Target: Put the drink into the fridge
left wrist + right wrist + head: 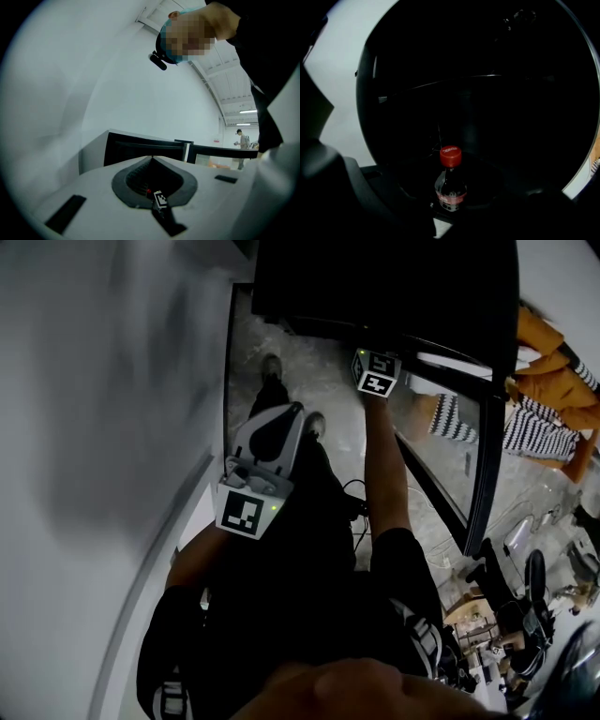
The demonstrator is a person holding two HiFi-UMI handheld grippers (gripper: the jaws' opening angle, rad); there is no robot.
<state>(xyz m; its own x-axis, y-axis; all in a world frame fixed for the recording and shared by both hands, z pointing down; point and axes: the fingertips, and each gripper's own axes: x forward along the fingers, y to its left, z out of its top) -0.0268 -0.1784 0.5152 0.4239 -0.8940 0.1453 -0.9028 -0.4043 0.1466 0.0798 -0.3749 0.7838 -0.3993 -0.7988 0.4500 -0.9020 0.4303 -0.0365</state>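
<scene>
A cola bottle (450,185) with a red cap (450,157) stands between the dark jaws of my right gripper (450,199), which is shut on it. Behind it is the fridge's dark inside, crossed by a thin shelf (440,84). In the head view the right arm reaches to the black fridge (394,287). Only that gripper's marker cube (376,372) shows there, and the bottle is hidden. The fridge's glass door (480,451) hangs open to the right. My white left gripper (292,414) is held low by my body. It (152,158) is shut and holds nothing.
A pale wall (94,427) runs along the left. Orange and striped items (548,371) lie on the floor right of the door, with cables and clutter further back. The left gripper view points upward at black-framed units (145,147) and a distant person (242,139).
</scene>
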